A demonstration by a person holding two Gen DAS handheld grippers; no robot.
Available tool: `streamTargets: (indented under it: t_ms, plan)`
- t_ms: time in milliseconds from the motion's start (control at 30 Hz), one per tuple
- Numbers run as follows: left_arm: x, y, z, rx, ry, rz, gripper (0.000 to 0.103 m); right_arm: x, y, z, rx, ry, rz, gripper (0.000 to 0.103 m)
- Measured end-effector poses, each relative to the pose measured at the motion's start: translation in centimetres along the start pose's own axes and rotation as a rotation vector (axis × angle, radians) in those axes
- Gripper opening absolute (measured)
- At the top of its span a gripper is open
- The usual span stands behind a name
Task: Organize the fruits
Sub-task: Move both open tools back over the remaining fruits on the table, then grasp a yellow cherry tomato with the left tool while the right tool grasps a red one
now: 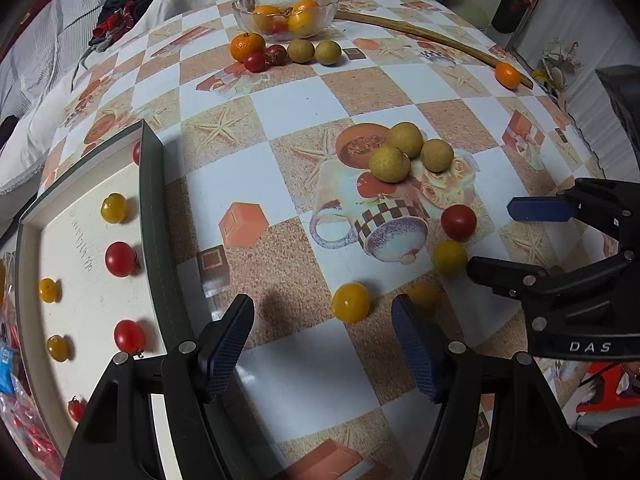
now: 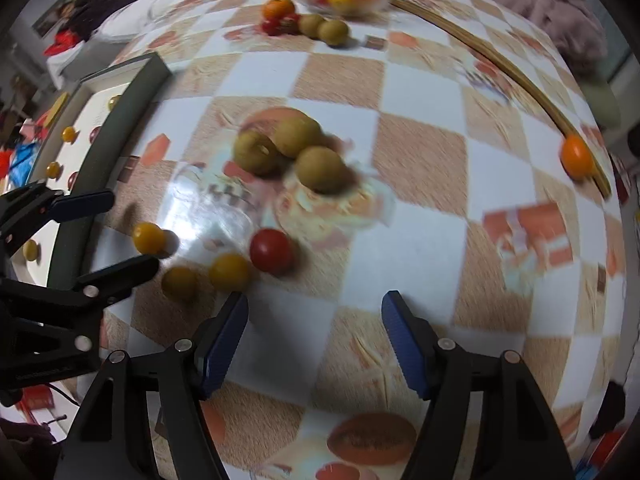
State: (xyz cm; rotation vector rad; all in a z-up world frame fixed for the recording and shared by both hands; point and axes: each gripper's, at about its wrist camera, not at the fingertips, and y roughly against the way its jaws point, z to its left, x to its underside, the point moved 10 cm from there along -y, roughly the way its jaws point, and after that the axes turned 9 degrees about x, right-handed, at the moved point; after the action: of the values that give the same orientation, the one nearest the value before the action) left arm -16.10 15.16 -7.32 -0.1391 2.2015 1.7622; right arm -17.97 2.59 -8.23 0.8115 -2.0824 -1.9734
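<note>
I have both tongs hanging apart and empty over the loose cherry tomatoes, left gripper low-centre by a yellow cherry tomato, right gripper below the red cherry tomato, since picked ones sit in the tray at left.

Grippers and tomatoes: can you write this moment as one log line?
left gripper: open, empty | right gripper: open, empty | yellow tomato: on table, ahead of left fingers
</note>
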Motion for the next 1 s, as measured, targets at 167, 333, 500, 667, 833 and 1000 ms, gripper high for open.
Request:
streamTargets:
  t_ms: [167, 333, 500, 667, 833, 1000]
  plan:
    - [-0.4, -0.8, 0.3, -0.011, -0.001, 0.009, 0.072, -1.7, -0.3, 0.6, -0.005, 0.048, -0.039, 0.072]
    - [-0.5, -1.2, 0.2, -0.031, -0.004, 0.01, 0.072, -3.0, -0.5, 0.5, 0.0, 0.068, -0.06, 0.064]
    - [-0.6, -1.2, 0.0, -0.043, 0.008, 0.007, 0.072, -3.5, -0.4, 0.5, 0.001, 0.071, -0.061, 0.037]
    - [-0.6, -1.0, -0.6, -0.031, 0.007, 0.003, 0.049, -3.4, -0.4, -0.3, -0.043, -0.003, -0.026, 0.024]
    - [-0.5, -0.9, -1.1, 0.046, 0.037, 0.015, 0.021, -2.9, -0.2, -0.6, -0.081, -0.075, -0.006, 0.024]
    - [-0.6, -0.3, -0.2, 0.105, 0.129, 0.008, 0.021, -2.6, 0.2, -0.8, -0.123, -0.141, 0.011, 0.024]
